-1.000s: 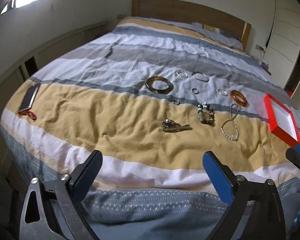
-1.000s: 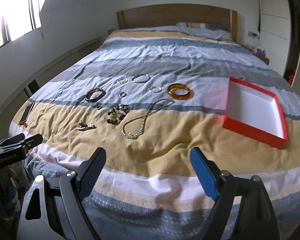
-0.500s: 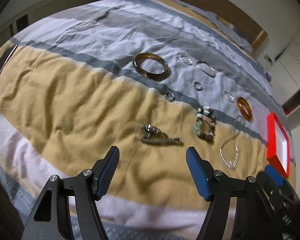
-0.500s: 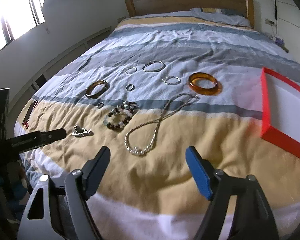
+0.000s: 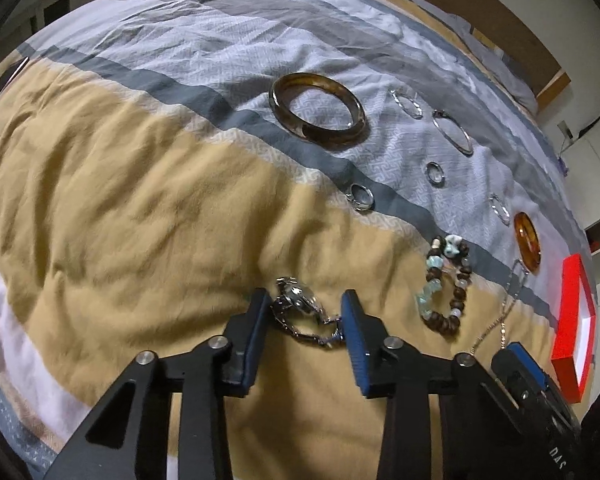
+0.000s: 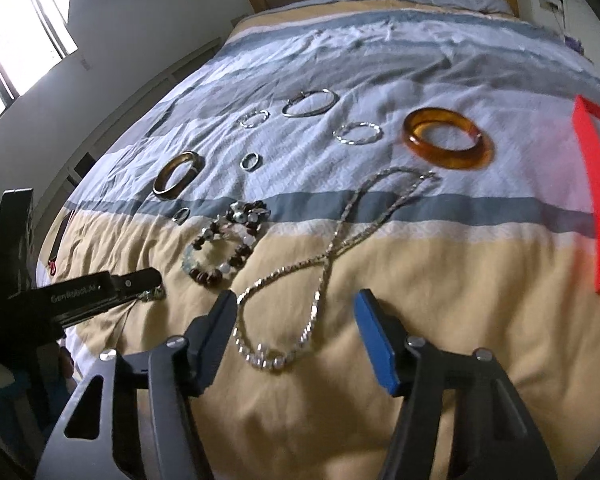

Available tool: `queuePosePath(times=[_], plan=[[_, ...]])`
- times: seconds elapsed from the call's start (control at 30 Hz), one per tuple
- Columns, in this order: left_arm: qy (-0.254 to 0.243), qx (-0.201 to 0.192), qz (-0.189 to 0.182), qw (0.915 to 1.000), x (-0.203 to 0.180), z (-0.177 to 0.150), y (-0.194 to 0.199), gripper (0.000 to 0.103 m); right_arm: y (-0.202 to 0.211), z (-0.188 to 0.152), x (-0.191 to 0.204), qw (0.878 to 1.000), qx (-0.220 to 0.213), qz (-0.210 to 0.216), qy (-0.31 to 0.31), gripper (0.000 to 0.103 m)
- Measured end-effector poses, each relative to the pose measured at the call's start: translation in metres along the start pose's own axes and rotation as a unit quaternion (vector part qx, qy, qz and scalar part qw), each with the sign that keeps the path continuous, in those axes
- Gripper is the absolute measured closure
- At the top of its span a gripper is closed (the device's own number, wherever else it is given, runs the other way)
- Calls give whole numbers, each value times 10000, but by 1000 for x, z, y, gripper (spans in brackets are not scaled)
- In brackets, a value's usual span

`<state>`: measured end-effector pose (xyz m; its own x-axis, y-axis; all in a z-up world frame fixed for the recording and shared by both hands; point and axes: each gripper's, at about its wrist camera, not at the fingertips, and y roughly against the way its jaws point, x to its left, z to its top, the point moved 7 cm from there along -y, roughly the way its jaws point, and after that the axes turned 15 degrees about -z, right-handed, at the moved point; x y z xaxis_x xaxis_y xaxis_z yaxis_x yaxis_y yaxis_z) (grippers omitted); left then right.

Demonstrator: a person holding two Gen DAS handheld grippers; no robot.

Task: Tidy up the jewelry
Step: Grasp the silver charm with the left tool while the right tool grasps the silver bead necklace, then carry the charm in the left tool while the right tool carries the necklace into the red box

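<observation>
- While both claws close over a striped bedspread, a red box with a white inside sits at the right edge of the bed; what can be seen of its inside holds nothing, and every piece of jewelry lies outside it on the cover.
- Only the left wrist view shows the metal watch, lying on the tan stripe between the blue pads of the left claw; in the right wrist view it is all but hidden behind that claw's black arm.
- Only the right wrist view shows the full loop of the silver necklace, crossed over itself, its beaded end lying between the fingers of the right claw; a bright window also appears there, upper left.
- Both views show the beaded bracelet, the brown bangle, the amber bangle and several small silver rings and hoops on the pale stripes.
- Left claw: narrowing, jaws flanking the watch; the pads sit just beside it, and a firm pinch cannot be made out.
- Right claw: wider, also narrowing, pads clear of the necklace on either side, grasping nothing.
</observation>
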<state>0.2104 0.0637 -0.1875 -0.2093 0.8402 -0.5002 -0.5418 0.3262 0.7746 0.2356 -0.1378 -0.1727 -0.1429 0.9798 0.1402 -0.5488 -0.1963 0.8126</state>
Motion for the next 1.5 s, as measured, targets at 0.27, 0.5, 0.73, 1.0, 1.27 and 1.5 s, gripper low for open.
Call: queuePosePath(times=[0.27,0.5,0.73,1.0,1.27,1.5], plan=[[-255,-45,40,9997,-1,3,-4,85,-28,16,4,9999,82,59,-49,85],[-417,-115,-11,9991,-8,3,5,85,-24,17,4,9996,67,285,-32,98],[-562,-257,-25,9981,-21,-3,31,85,22,16,11,9986,-240,478,42,99],[-798,-519,-125,9954,-47,-16,77,85,92,17,11,9956,-719,595,-13,99],[-1132,-589,-396,9910,-91,-32,105,85,154,13,-6,9913,-1154,608,-187,99],[-1571,-486,-801,9831,-158,-43,100,85,193,14,-52,9868,-1506,418,-435,99]])
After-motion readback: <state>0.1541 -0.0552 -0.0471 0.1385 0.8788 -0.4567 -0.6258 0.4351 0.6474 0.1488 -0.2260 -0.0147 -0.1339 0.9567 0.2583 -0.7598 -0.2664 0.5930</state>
